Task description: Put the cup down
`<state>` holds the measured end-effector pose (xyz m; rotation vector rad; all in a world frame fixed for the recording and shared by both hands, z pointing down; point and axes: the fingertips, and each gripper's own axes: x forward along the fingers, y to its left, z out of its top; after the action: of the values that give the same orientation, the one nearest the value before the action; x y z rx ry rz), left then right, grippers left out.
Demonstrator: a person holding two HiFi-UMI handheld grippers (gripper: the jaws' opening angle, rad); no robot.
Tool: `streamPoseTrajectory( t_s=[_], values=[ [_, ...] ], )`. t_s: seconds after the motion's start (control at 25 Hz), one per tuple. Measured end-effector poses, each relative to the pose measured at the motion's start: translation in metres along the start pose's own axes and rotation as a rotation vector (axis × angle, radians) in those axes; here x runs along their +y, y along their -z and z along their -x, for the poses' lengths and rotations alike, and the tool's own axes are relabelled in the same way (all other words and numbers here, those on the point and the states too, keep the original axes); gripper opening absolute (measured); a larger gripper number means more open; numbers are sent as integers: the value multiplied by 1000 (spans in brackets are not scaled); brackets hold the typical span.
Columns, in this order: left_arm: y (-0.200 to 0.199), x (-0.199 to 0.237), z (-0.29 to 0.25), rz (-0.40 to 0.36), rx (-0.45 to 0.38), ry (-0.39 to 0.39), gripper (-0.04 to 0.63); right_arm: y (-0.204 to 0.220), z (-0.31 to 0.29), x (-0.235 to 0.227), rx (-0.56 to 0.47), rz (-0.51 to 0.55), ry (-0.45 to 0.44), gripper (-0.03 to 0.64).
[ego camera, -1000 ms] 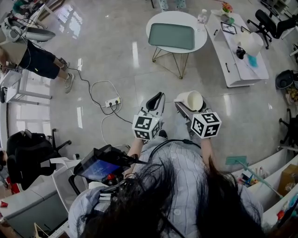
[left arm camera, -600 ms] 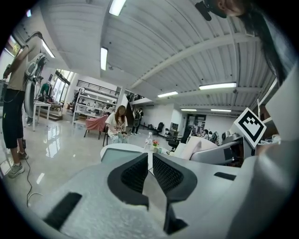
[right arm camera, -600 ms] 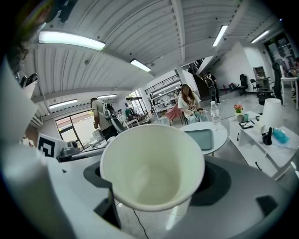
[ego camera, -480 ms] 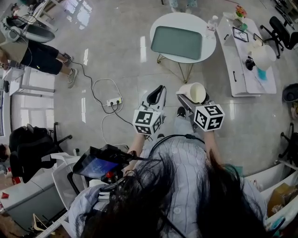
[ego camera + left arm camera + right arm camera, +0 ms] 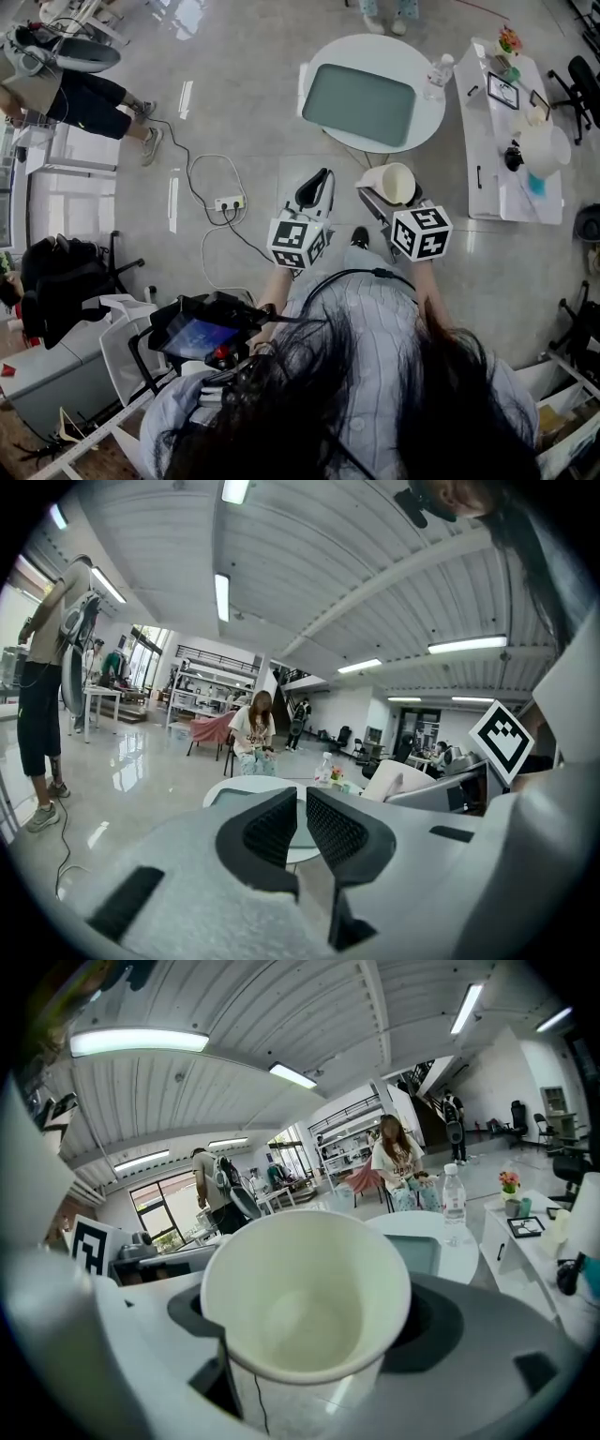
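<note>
In your right gripper view the paper cup (image 5: 305, 1307) covers most of both fingers (image 5: 436, 1330), and its base is lost at the bottom edge. In your head view your hair (image 5: 375, 403) hides your shoulders, and the small items on the white tabletop (image 5: 492, 187) are too small to name

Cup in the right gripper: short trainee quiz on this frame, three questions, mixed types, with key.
1. True or false: the left gripper holds the cup.
2. Where is the cup? A) on the grey-green tray B) held by the right gripper, short of the round table C) on the floor
3. Fill in: in the right gripper view, the cup's inside looks ___.
Key: 1 false; 2 B; 3 empty.
</note>
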<state>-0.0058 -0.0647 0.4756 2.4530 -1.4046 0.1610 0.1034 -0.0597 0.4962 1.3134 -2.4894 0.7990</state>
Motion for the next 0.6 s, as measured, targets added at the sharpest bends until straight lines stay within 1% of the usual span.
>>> streamPoseTrajectory(
  t_s=[0.12, 0.24, 0.4, 0.6],
  values=[
    [-6, 1, -17, -2, -8, -19, 44, -8, -9, -14, 4, 5, -20, 433],
    [-9, 0, -32, -8, -8, -20, 43, -13, -16, -24, 7, 4, -30, 433],
    [-12, -3, -44, -24, 10, -13, 44, -15, -18, -33, 10, -12, -29, 433],
    [-22, -2, -55, -33, 4, -10, 44, -18, -20, -48, 10, -36, -11, 433]
  ],
)
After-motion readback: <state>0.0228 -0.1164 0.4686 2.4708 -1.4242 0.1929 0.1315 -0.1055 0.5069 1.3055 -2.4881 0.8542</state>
